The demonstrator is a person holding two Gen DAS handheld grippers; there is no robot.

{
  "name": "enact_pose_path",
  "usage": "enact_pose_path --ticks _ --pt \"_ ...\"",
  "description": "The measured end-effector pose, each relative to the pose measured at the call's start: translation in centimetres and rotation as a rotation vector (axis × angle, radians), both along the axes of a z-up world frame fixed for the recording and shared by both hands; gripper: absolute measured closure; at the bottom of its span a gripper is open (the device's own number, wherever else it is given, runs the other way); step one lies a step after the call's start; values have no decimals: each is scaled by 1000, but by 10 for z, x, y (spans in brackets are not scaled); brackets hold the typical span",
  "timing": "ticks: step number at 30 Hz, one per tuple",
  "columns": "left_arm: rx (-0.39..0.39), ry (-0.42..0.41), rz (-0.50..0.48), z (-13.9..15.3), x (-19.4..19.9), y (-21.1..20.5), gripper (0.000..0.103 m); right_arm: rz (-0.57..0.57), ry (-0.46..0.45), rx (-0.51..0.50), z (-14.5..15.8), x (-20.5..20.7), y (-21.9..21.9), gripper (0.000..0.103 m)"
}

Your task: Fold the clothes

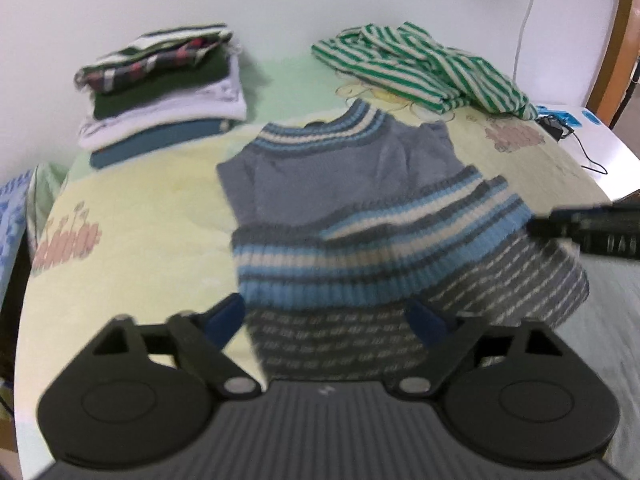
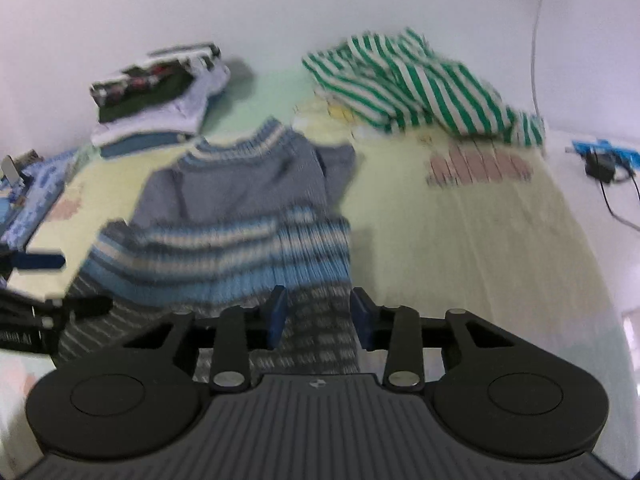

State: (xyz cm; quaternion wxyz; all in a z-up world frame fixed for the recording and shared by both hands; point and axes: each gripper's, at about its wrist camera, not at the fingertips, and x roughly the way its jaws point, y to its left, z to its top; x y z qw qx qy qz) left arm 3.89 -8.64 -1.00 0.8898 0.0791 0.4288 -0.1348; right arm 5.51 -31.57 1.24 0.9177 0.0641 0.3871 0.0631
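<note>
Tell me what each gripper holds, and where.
Left gripper: open, nothing held. Right gripper: the sweater's lower part sits between its jaws; whether they grip it cannot be told.

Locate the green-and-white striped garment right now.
The green-and-white striped garment lies crumpled at the far right of the bed against the wall, behind the blue-grey knit sweater and right of the folded clothes stack.

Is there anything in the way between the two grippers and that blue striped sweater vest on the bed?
Nothing visible. The left gripper and the right gripper each sit right over the near edge of the sweater vest. The folded stack and the green striped garment lie beyond it.
</note>
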Motion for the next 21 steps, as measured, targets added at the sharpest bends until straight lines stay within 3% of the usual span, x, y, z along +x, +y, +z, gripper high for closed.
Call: enact_pose_path --ticks 3,10,13,17,21 --pt "31 44 18 -14 4 3 30 46 25 -8 -5 10 4 73" --pt "-1 80 23 -22 23 8 24 144 123 -30 -11 34 3 72" --pt "-13 99 35 -27 33 11 12 162 149 -8 -14 38 -2 71" --pt "-60 132 53 -31 40 18 10 162 170 33 -19 41 -9 66" --pt "-33 107 36 -28 48 13 9 128 188 70 -23 46 -16 50"
